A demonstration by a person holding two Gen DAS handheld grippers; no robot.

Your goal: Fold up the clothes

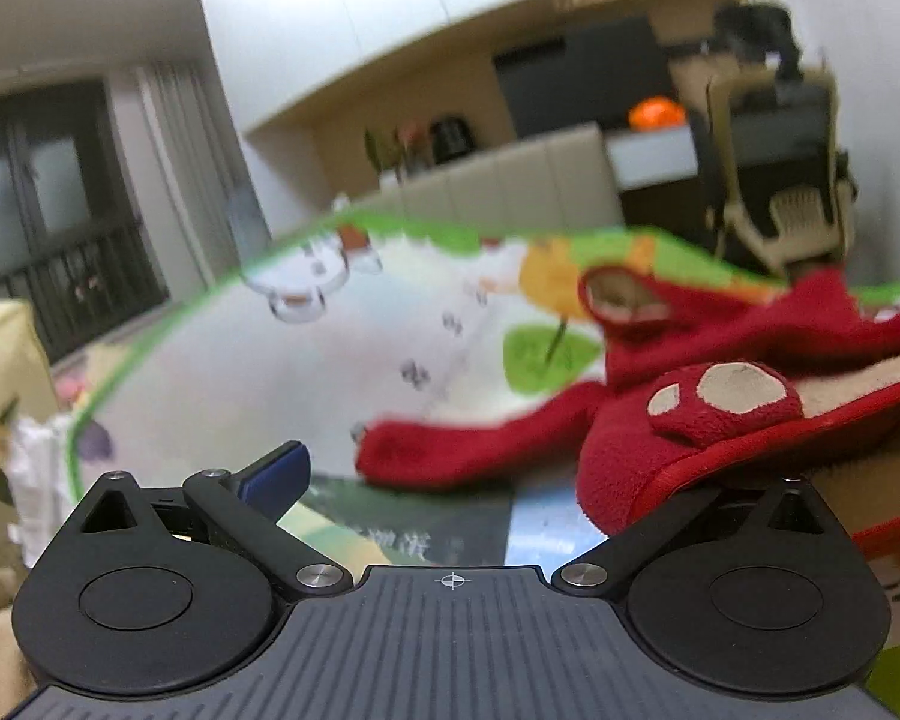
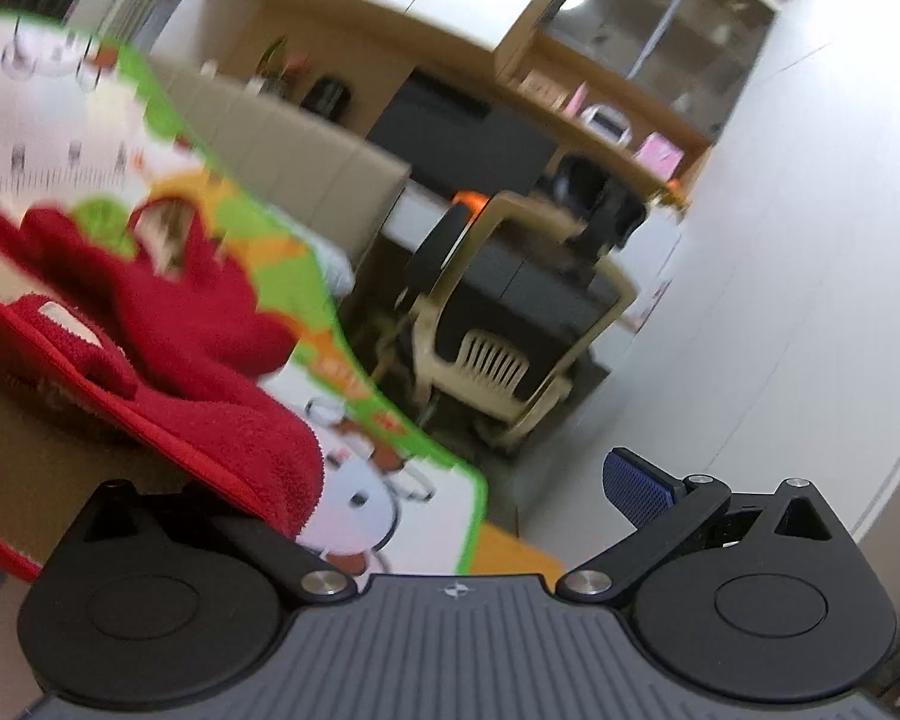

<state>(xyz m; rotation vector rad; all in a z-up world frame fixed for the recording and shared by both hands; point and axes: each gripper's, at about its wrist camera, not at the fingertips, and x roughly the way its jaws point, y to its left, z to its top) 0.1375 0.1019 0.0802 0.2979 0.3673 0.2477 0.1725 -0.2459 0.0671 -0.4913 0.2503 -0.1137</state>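
We have two wrist fisheyes, both low and close over the play mat (image 1: 222, 360), both motion-blurred. Our left view faces across the mat toward the window and shelving, red garment (image 1: 720, 420) at its right edge. Our right view is rolled, garment at its left. Both share the garment, mat and probably the same beige chair (image 2: 498, 348).

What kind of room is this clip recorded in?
Most likely a home living room: a cartoon play mat under the red fleece garment, a beige sofa back, and wall shelves behind a plastic chair.
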